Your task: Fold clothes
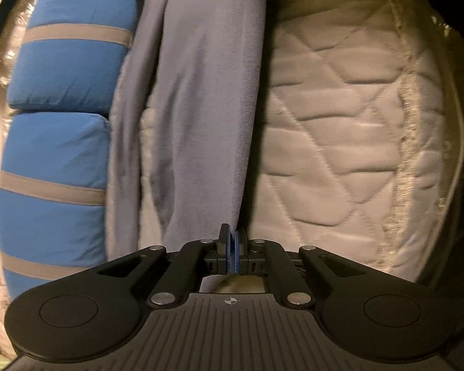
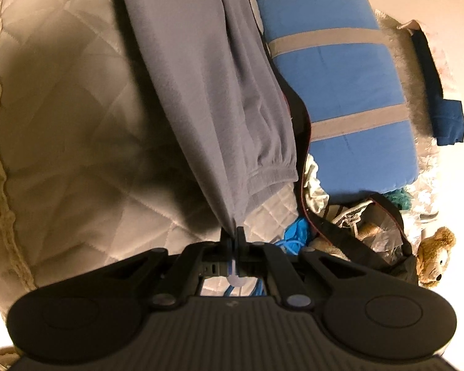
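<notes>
Both grippers are clamped on the grey garment: the left gripper (image 1: 233, 238) and the right gripper (image 2: 234, 234) each pinch an edge of the garment (image 2: 201, 71), which stretches away over the quilted mattress (image 1: 334, 117). The pinches look thin, so a hard or uneven pull could slip the cloth free, or drag it against the blue bedroll (image 2: 340, 71) on the right.

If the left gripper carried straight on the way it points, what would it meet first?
The grey garment: the left gripper is already shut on its edge, and the cloth stretches away straight ahead. Beyond it probably lies the quilted mattress, though depth is hard to judge.
</notes>
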